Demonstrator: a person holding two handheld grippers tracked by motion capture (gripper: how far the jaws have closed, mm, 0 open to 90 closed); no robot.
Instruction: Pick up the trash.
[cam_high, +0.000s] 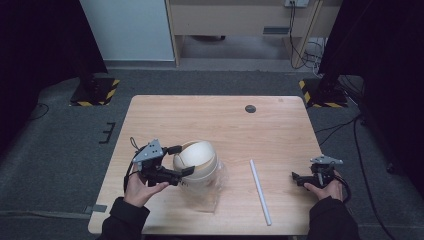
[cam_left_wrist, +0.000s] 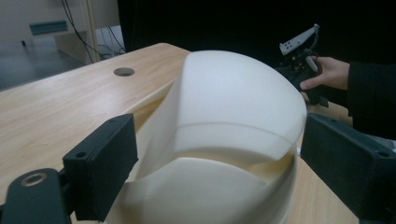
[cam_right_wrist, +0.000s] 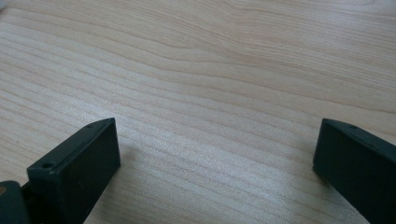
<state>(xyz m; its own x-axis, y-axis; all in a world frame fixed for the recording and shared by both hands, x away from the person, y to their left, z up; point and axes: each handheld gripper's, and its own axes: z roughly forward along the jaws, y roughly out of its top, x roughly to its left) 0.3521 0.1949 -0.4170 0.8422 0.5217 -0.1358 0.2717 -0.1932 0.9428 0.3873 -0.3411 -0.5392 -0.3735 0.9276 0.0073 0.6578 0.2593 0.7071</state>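
i am holding my left gripper (cam_high: 181, 161) up against the left side of a cream-coloured dome-shaped thing (cam_high: 196, 161), which is sitting a little left of the middle of the wooden table (cam_high: 220, 120), towards my edge. in the left gripper view the dome (cam_left_wrist: 233, 116) is lying between my two black jaws, which are standing wide, one on each side of its rounded shell. the left one is looking to be just clear of the surface and the right one is sitting very close to the far edge; i cannot tell for sure whether either pad is pressing on it. the dome is sitting in or on something clear, a plastic sleeve or base (cam_high: 212, 192) that is spreading out below it towards me on the table.

my right gripper (cam_high: 298, 178) is resting low near the right edge of the table, well apart from the dome. in the right gripper view its jaws are standing wide apart with bare wood grain (cam_right_wrist: 210, 93) between them, holding nothing.

a thin white stick (cam_high: 260, 191) is lying on the table between the dome and my right gripper, running from the middle of the table towards my edge. a small dark round hole (cam_high: 250, 108) is showing in the table near the far edge.
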